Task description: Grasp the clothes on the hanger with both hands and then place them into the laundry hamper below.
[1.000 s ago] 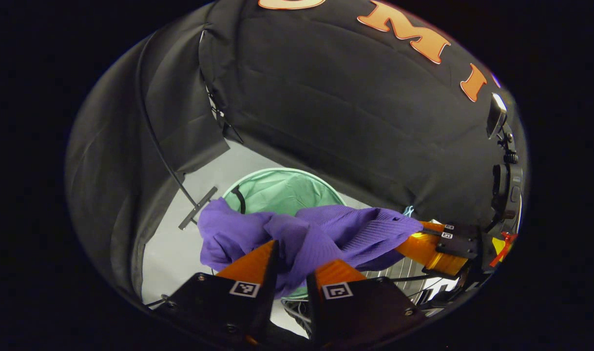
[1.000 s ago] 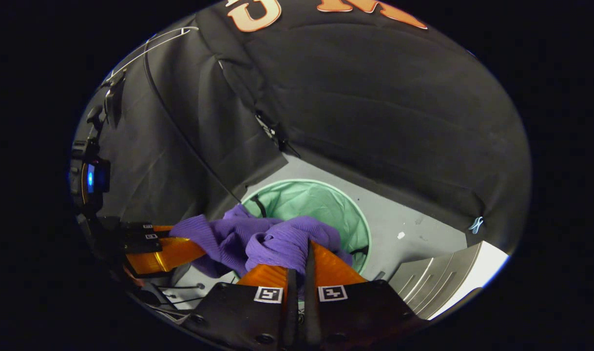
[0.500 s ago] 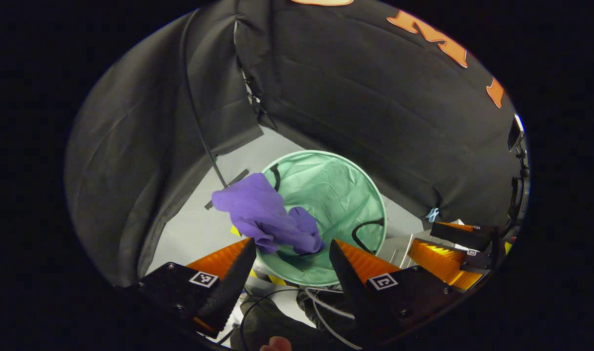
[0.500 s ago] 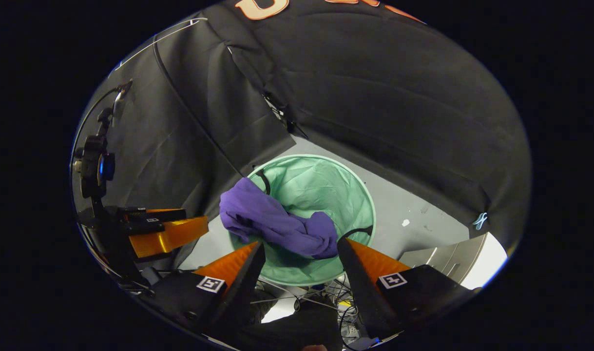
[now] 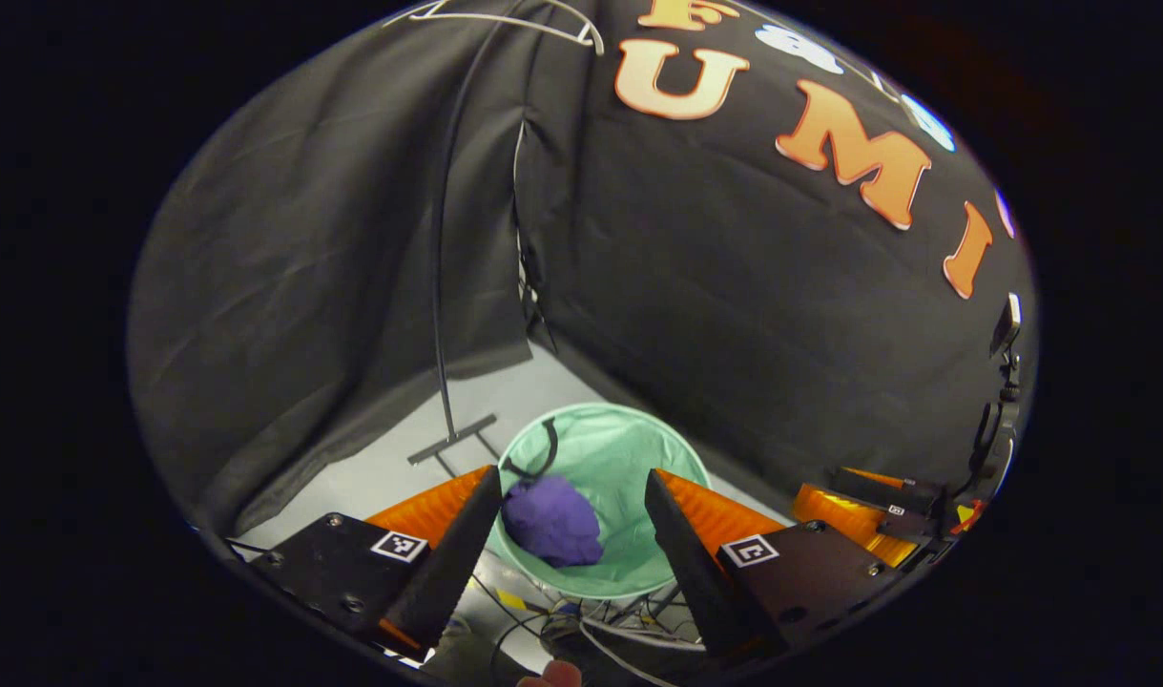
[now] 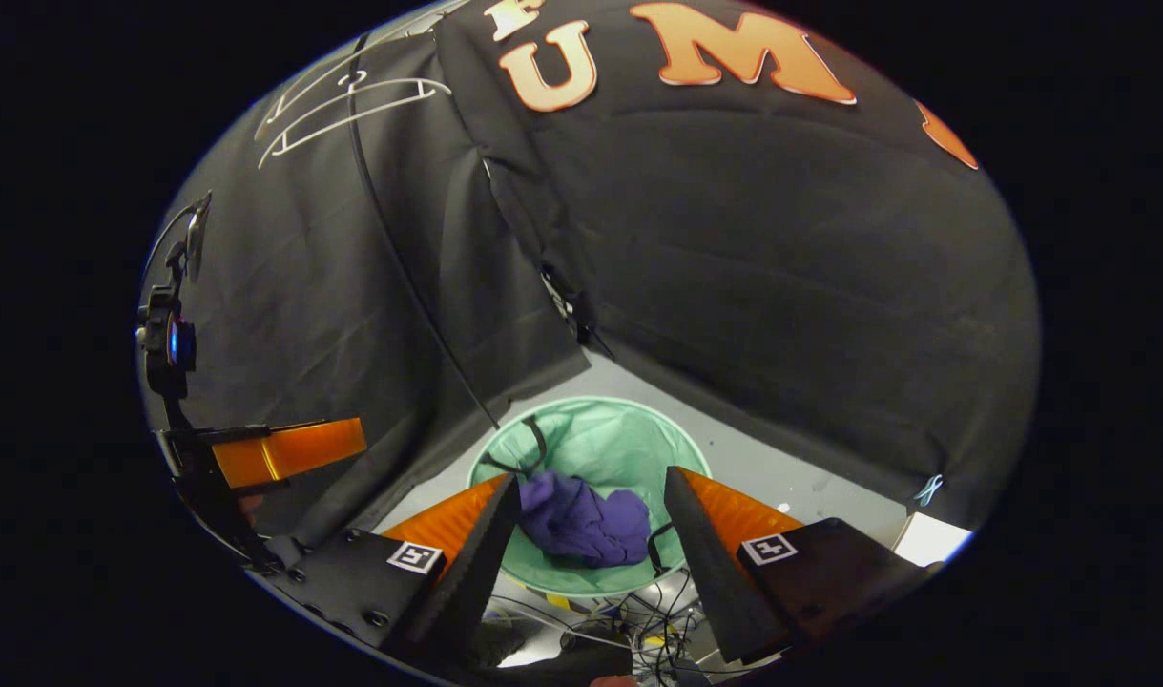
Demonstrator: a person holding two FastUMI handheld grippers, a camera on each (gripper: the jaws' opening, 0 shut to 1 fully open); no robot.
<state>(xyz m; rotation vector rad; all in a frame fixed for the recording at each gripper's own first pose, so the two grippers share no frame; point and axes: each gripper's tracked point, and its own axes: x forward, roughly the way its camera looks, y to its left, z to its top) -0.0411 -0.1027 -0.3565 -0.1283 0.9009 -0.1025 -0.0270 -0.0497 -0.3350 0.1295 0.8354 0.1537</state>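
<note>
A crumpled purple garment [image 5: 552, 522] [image 6: 584, 522] lies inside the round mint-green laundry hamper [image 5: 629, 448] [image 6: 600, 434] on the floor. My left gripper [image 5: 573, 491] hangs open well above the hamper, nothing between its fingers. My right gripper [image 6: 591, 491] is likewise open and empty, high over the hamper. In the left gripper view the right gripper [image 5: 872, 501] shows at the far right. The left gripper [image 6: 276, 453] appears at the left edge of the right gripper view. White wire hangers [image 6: 352, 100] [image 5: 505, 14] hang bare at the top.
A thin black stand pole [image 5: 440, 286] [image 6: 400, 258] rises from a flat foot [image 5: 452, 439] on the pale floor left of the hamper. Loose cables [image 6: 610, 611] lie in front of the hamper. A pale platform corner [image 6: 929, 539] sits at the right.
One second ago both grippers were shut on the purple garment above the hamper. Both opened, the garment dropped into the hamper, and both grippers have since risen.
</note>
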